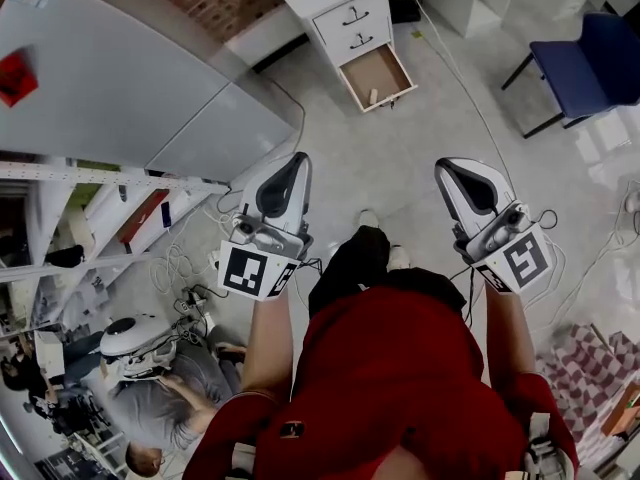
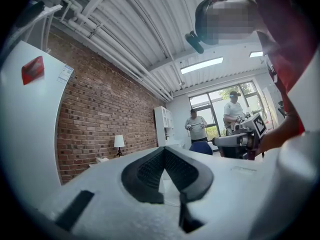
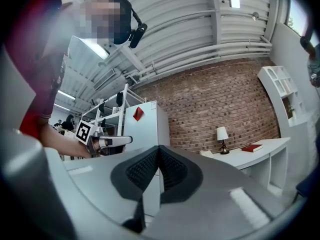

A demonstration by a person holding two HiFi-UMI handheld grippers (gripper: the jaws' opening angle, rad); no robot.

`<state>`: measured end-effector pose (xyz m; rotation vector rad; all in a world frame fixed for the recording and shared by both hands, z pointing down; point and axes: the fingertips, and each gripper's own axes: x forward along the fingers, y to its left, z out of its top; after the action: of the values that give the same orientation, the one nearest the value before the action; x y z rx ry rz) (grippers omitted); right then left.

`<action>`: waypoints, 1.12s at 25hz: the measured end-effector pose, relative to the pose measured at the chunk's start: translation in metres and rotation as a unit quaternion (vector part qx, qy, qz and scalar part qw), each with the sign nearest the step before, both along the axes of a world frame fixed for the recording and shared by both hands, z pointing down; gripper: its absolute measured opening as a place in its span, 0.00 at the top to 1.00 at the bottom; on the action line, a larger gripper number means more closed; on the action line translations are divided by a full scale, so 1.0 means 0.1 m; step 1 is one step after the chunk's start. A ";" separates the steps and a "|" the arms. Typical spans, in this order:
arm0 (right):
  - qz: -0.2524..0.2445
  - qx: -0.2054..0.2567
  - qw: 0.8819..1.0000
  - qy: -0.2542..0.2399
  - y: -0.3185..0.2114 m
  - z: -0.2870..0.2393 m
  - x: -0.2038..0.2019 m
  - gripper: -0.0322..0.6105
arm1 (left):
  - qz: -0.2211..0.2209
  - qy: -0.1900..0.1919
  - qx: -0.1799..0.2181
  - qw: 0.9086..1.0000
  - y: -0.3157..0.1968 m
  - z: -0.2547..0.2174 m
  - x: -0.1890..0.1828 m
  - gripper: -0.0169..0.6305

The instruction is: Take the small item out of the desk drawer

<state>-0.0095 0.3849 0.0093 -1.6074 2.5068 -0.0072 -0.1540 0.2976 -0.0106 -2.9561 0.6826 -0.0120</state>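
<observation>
In the head view a white desk drawer unit (image 1: 352,23) stands far ahead on the floor. Its lowest drawer (image 1: 392,63) is pulled open, and a small pale item (image 1: 373,96) lies near the drawer's front edge. I hold both grippers up at chest height, well short of the drawer. The left gripper (image 1: 292,168) and the right gripper (image 1: 452,170) point forward. The left gripper view shows the left gripper (image 2: 164,150) with its black pads together and nothing between them. In the right gripper view the right gripper (image 3: 159,148) is shut the same way and empty.
A blue chair (image 1: 585,63) stands right of the drawer unit. A tall white cabinet (image 1: 120,88) and shelving fill the left side. Cables (image 1: 185,268) lie on the floor, and a person (image 1: 160,408) crouches at lower left. Two people (image 2: 197,126) stand by the window.
</observation>
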 end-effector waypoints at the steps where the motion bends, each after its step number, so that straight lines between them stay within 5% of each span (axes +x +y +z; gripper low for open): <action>1: 0.000 -0.002 1.000 0.002 -0.04 0.01 0.03 0.93 | 0.000 0.001 -0.001 1.000 -0.04 0.01 0.03 0.97; 9: -0.009 -0.006 1.000 0.009 -0.59 0.11 0.29 0.93 | -0.003 0.010 -0.003 1.000 -0.64 0.19 0.31 0.97; 28: -0.032 -0.062 0.995 0.073 -3.11 0.39 0.78 0.93 | -0.010 0.016 -0.032 0.999 -2.97 0.67 0.87 0.97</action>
<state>0.0688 0.0741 0.0483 -1.6284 2.7181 -0.0558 -0.0669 0.0004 0.0566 -3.0161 0.7278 0.0114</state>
